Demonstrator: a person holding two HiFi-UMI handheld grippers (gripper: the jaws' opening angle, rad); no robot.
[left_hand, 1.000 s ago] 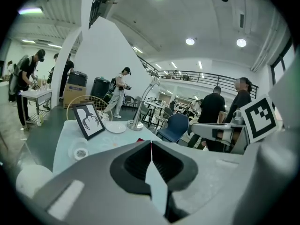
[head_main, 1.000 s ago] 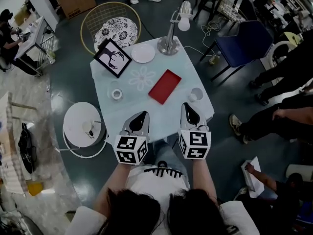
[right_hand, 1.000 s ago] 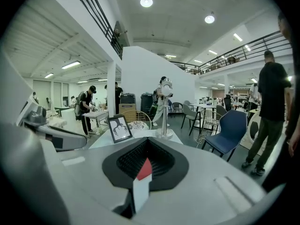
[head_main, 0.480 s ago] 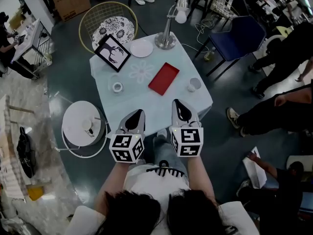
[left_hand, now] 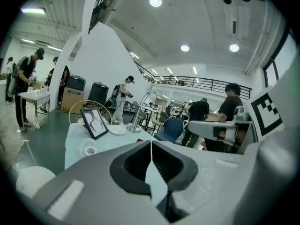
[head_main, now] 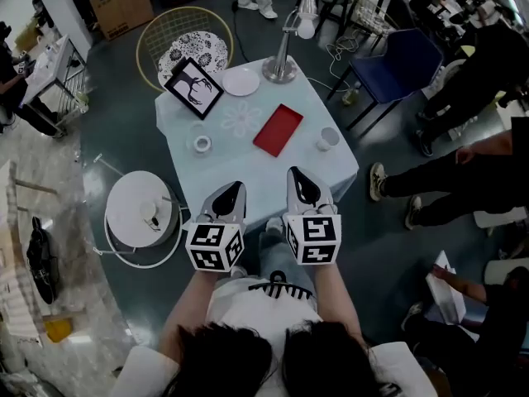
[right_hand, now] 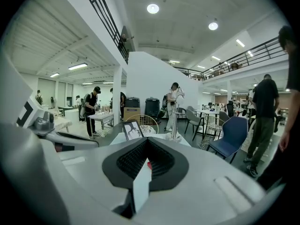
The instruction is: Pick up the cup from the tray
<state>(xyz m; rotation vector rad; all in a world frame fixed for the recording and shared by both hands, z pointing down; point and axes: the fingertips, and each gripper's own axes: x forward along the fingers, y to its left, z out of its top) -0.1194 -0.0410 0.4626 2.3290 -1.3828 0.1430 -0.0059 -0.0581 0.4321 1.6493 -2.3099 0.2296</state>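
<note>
Over the table (head_main: 258, 177) edge, left gripper (head_main: 233, 192) jaws clenched empty, right gripper (head_main: 299, 180) likewise, cup (head_main: 328, 139) well apart.

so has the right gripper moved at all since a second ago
Yes. Judged against the white cup, the right gripper has shifted left and drawn slightly back, so the gap between its tip and the cup is wider.
</note>
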